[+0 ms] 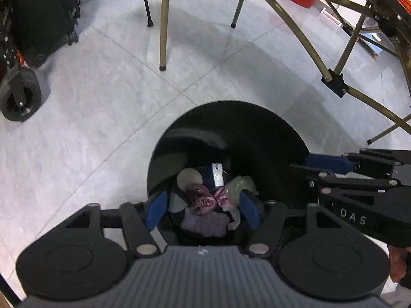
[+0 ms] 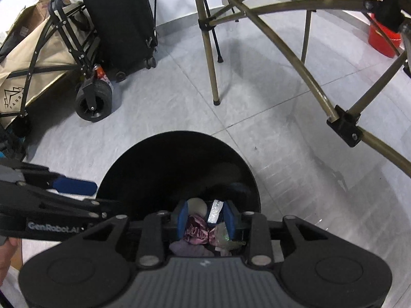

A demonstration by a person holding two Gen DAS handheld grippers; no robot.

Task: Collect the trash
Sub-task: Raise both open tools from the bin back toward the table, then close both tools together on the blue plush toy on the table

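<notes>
A round black trash bin (image 1: 257,128) stands on the grey tiled floor, also in the right wrist view (image 2: 179,159). At its bottom lie a purple crumpled wrapper (image 1: 203,199), a blue and silver packet (image 1: 217,174), a pale green wrapper (image 1: 239,186) and a white round piece (image 1: 188,175). The same trash shows in the right wrist view (image 2: 197,231). My left gripper (image 1: 203,209) is open and empty over the bin mouth. My right gripper (image 2: 206,220) is open and empty over the bin; it enters the left wrist view from the right (image 1: 331,166). The left gripper shows at the left of the right wrist view (image 2: 74,186).
Olive folding table legs (image 1: 163,25) stand beyond the bin, also in the right wrist view (image 2: 210,51). A black suitcase (image 2: 120,20) and a wheeled folding wagon (image 2: 93,100) stand at the left. A red bucket (image 2: 382,38) sits far right.
</notes>
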